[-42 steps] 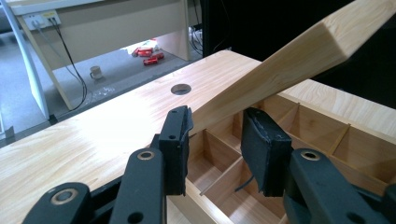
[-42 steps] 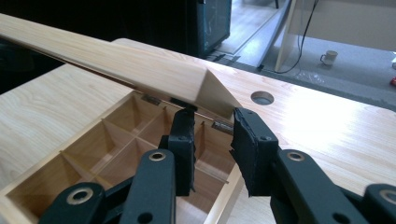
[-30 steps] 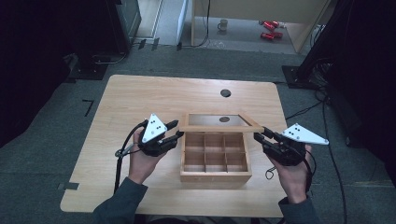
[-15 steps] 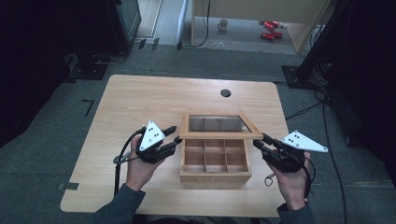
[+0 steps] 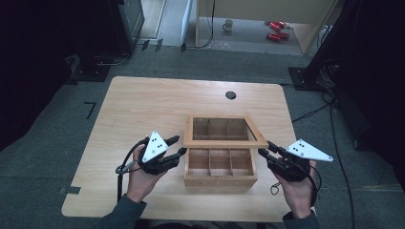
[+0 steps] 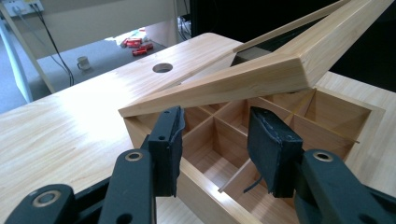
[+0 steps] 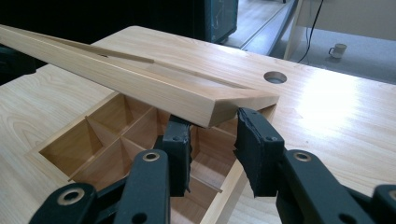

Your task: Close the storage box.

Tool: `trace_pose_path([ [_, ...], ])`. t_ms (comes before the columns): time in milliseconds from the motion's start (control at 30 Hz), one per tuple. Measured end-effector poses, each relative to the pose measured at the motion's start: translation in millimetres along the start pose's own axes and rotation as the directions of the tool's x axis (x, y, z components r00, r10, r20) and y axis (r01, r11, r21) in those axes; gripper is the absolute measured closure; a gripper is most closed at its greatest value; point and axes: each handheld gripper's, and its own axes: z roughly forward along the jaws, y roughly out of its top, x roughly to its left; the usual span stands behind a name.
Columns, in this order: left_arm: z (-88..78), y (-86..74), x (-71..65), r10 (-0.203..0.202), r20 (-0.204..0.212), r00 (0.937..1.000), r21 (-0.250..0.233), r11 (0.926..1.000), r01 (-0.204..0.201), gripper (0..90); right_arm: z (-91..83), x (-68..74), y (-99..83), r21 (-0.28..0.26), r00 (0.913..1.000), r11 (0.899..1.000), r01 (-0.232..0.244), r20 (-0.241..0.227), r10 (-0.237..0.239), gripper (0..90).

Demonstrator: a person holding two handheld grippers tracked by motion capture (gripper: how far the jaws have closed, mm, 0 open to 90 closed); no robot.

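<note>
A wooden box (image 5: 220, 181) with several compartments stands near the table's front edge. Its window-framed lid (image 5: 224, 142) is tilted up at the front. My left gripper (image 5: 177, 145) is at the box's left side. Its jaws have just been opening and now stand apart over the box's wall (image 6: 201, 186). Nothing is between them, and the lid's corner (image 6: 280, 74) hangs above and beyond them. My right gripper (image 5: 264, 148) is at the lid's front right corner. In the right gripper view that gripper (image 7: 212, 135) has the raised lid's corner (image 7: 224, 109) between its jaws.
The light wooden table (image 5: 143, 105) has a round cable hole (image 5: 230, 95) behind the box. On the floor beyond stand a mug (image 5: 228, 24) and red items (image 5: 274, 28). Dark equipment flanks both sides.
The lid's front has risen higher. My left gripper's jaws have spread apart and come off the lid, with the hand slightly lower. The right hand has stayed in place.
</note>
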Motion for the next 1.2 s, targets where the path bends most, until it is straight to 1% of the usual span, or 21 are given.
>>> trace_pose_path([
  [167,-2.4,-2.9,-3.6,-0.007,0.008,0.9999,-0.005,1.0000,0.007,54.3,-0.2,0.9,-6.2,-0.005,1.0000,1.000,-0.008,-0.002,0.008,65.8],
  [667,-6.2,-12.6,-11.3,-0.028,0.029,0.9992,-0.009,0.9996,0.028,53.3,-0.5,3.7,-20.6,0.008,0.9997,1.000,-0.026,-0.006,0.026,65.6],
  [900,-10.2,-12.4,-13.3,-0.028,0.033,0.9991,-0.016,0.9995,0.028,53.0,-0.3,4.4,-24.1,0.011,0.9996,1.000,-0.029,-0.005,0.030,65.6],
  [1200,-13.8,-16.0,-17.0,-0.019,0.038,0.9991,-0.005,0.9998,0.019,53.0,0.0,5.6,-29.0,0.021,0.9998,1.000,-0.020,-0.001,0.020,65.6],
])
